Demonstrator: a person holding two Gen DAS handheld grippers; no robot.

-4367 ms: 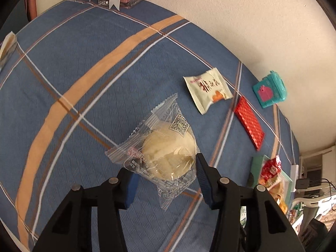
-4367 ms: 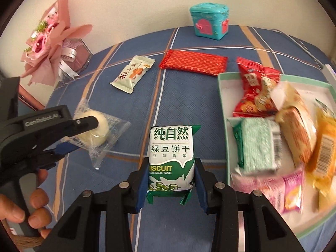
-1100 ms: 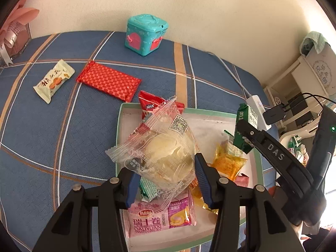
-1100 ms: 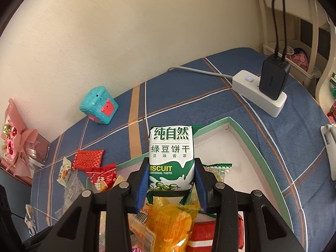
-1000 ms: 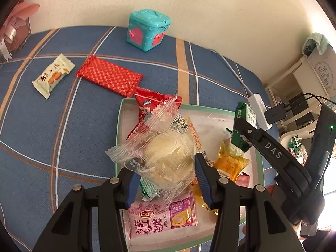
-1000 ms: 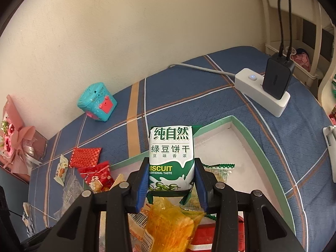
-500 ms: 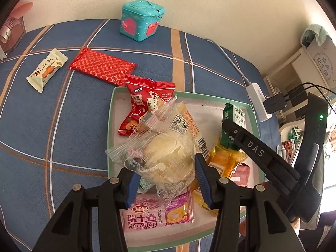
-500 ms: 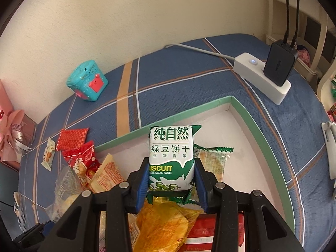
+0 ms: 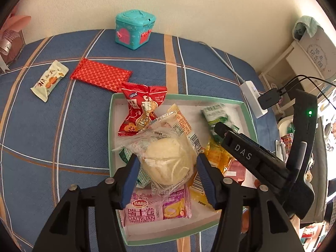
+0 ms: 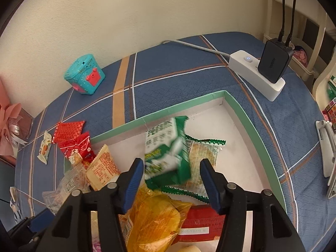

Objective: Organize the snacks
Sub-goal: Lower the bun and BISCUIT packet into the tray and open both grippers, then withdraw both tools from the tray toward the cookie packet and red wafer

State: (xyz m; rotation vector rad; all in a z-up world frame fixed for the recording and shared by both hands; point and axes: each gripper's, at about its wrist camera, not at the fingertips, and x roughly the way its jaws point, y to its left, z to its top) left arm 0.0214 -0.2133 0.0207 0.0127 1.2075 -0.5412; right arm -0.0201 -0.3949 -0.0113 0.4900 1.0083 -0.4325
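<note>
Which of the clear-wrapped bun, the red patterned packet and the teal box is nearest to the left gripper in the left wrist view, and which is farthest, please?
From the left gripper:
1. Clear-wrapped bun, between its open jaws, over the tray.
2. Red patterned packet, on the cloth beyond the tray's far left corner.
3. Teal box, at the wall.

A small teal plastic toy box with pink doors [image 9: 134, 30] stands by the cream wall [image 9: 189, 6] on the blue plaid tabletop [image 9: 52, 113]. A white power strip [image 10: 255, 76] carries a black charger [image 10: 274, 62].
</note>
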